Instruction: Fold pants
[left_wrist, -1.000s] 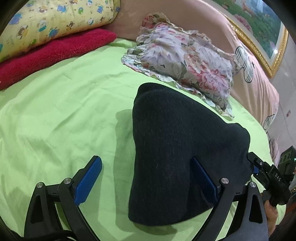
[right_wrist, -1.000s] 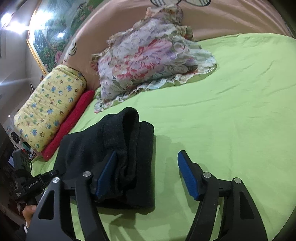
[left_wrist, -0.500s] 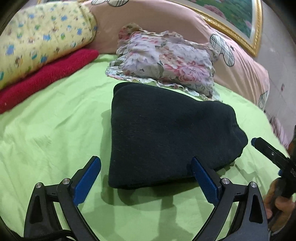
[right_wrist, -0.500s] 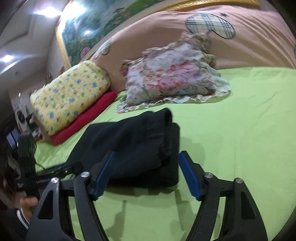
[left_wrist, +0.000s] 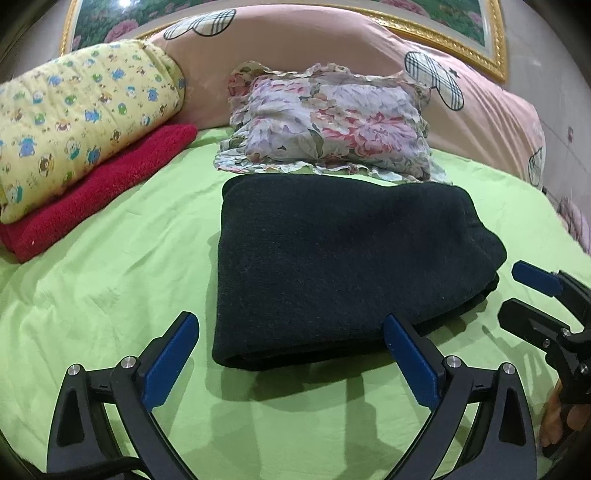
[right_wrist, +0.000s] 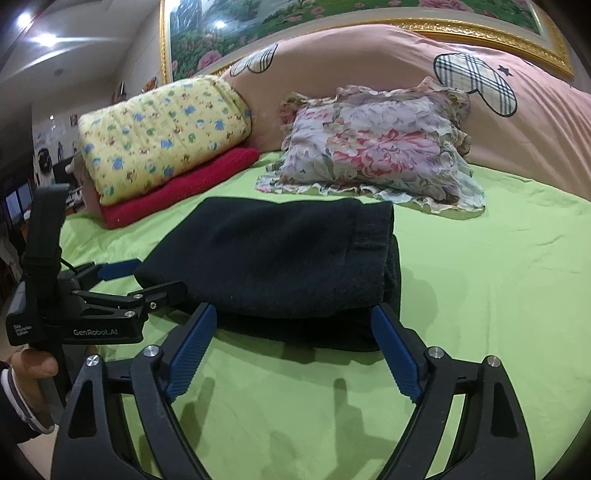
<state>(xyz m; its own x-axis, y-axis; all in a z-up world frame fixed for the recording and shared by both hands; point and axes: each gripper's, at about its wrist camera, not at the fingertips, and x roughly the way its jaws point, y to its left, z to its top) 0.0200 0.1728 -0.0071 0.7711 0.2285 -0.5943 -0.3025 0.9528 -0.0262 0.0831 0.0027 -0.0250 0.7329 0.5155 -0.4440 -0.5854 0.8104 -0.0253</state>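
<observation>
We note the green sheet (left_wrist: 110, 295) as our working surface, broad and mostly bare, which is likely why the folding is done here. Against the pink headboard cover (left_wrist: 295, 48) sit the yellow printed quilt (left_wrist: 81, 122) on the red blanket (left_wrist: 99, 192), stacked off to one side, and the floral pillow (left_wrist: 325, 122), just behind the work.

The pants (left_wrist: 332, 266) lie mid-sheet as a compact dark rectangle, layers doubled at the right edge; we judge the fold essentially done.

Left gripper (left_wrist: 291, 354): jaws spread, nothing between the pads, hovering just short of the bundle's near edge. Right gripper (right_wrist: 295, 347): jaws have just been opening, now spread wide, straddling the near right corner without pressing it.

No containers seen; nothing holds the pants but the sheet.
</observation>
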